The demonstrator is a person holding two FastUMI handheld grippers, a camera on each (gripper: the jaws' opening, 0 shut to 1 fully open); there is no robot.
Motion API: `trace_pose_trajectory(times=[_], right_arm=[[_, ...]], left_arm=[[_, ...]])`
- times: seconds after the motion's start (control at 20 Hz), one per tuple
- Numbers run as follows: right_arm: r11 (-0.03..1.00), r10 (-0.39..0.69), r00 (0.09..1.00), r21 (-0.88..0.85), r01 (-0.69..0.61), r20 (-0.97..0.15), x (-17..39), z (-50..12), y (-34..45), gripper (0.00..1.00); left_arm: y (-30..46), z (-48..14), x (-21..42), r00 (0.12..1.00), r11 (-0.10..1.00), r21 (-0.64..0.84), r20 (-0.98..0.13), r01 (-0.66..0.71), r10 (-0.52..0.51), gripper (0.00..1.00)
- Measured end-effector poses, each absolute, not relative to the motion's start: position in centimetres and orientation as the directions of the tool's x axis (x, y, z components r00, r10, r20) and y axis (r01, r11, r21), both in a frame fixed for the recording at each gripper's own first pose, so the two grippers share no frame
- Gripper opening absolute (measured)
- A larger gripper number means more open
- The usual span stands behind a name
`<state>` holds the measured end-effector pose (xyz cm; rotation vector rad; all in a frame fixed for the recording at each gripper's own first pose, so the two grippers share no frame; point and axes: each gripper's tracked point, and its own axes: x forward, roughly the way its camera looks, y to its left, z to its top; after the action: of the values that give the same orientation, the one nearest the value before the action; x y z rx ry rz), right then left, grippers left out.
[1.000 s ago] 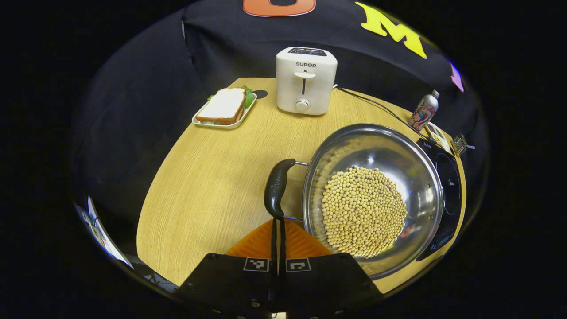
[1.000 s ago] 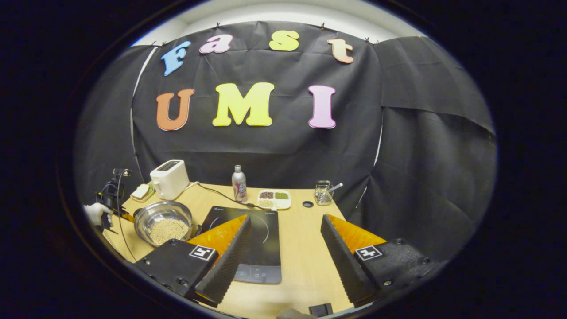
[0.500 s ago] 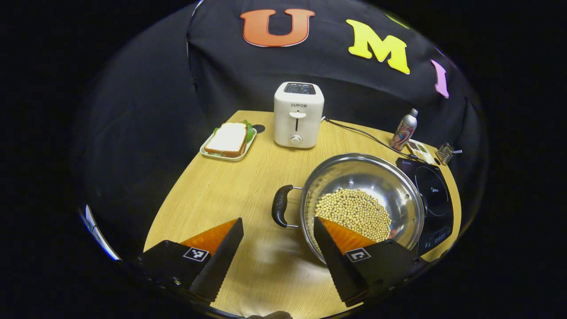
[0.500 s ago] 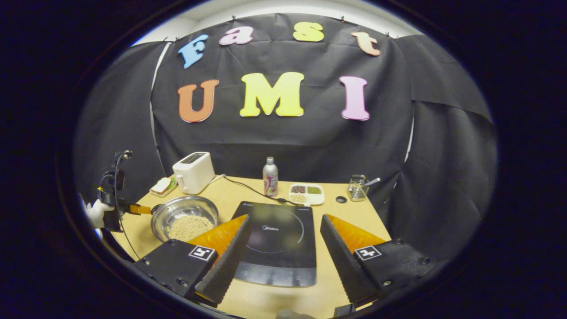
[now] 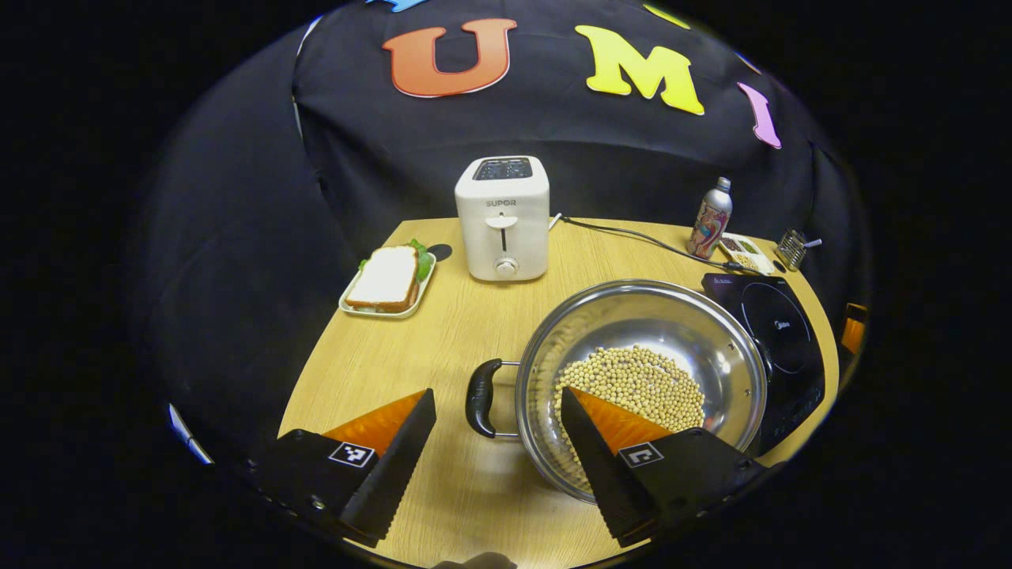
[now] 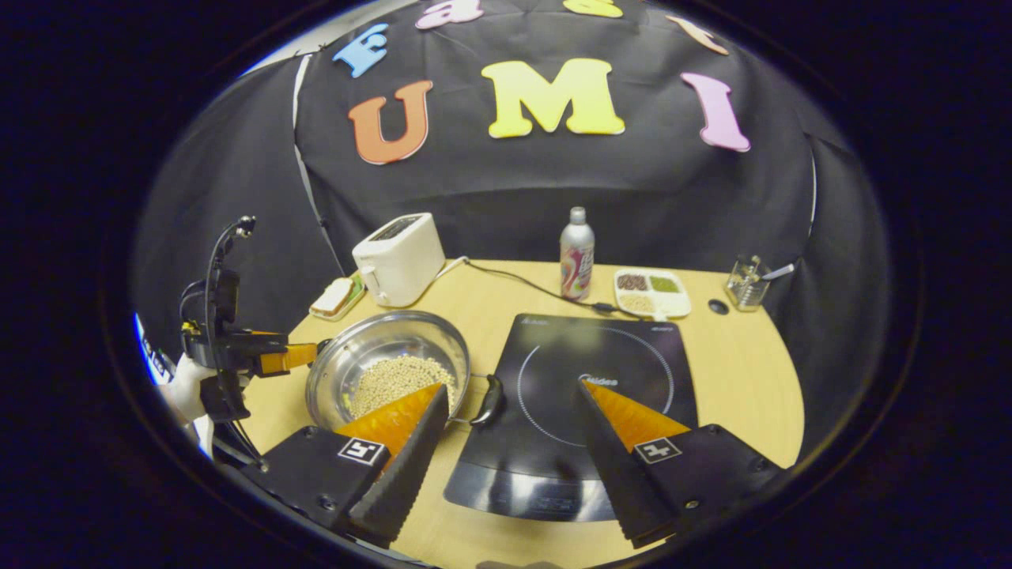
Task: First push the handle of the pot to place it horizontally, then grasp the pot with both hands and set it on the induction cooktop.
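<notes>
Steel pot (image 5: 644,379) of pale beans (image 5: 632,383) sits on the wooden table (image 5: 411,340), just ahead of the left gripper (image 5: 496,415), whose two fingers are spread wide and gripping nothing. Its near black handle (image 5: 479,387) lies in the gap between those fingers, a little beyond their tips, while the right-hand finger (image 5: 589,427) overlaps the pot's rim. The right gripper (image 6: 510,407) is likewise spread apart and empty; the pot's other handle (image 6: 489,399) shows between its fingers, close to the left one, at the edge of the black induction cooktop (image 6: 585,371), which stretches ahead of that gripper. From there the left gripper is seen beyond the pot, held by a gloved hand (image 6: 190,387). Farther off stand a white toaster (image 5: 503,217), a sandwich on a tray (image 5: 385,280) and a bottle (image 6: 576,254).
</notes>
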<state>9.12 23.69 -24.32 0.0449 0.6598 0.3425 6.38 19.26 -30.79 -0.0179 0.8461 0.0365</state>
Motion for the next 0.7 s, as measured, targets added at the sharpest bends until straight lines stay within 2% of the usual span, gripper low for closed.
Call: trace_pose_trajectory(times=[0.3,0.4,0.5,0.65,0.7], right_arm=[[0.942,0.323,0.618,0.183,-0.28,-0.717,11.7,-30.5,27.7,0.97],[0.945,0.313,0.594,0.179,-0.276,-0.741,12.5,-31.8,28.7,0.94],[0.947,0.298,0.575,0.162,-0.276,-0.762,12.9,-32.9,29.4,0.98],[0.952,0.273,0.551,0.14,-0.271,-0.788,13.3,-33.9,29.8,0.97],[0.955,0.264,0.539,0.139,-0.262,-0.8,13.3,-34.3,29.6,0.9]], left_arm=[[19.1,-34.0,7.8,0.609,1.0,0.014,-0.793,-0.007,0.016,0.98],[19.1,-35.0,8.0,0.591,1.0,0.017,-0.807,0.002,0.012,0.98],[19.3,-36.0,8.2,0.571,1.0,0.022,-0.821,0.008,0.014,1.0],[19.5,-37.0,8.1,0.538,1.0,0.022,-0.843,0.016,0.01,0.98],[19.4,-37.4,8.1,0.529,1.0,0.019,-0.848,0.019,0.006,0.98]])
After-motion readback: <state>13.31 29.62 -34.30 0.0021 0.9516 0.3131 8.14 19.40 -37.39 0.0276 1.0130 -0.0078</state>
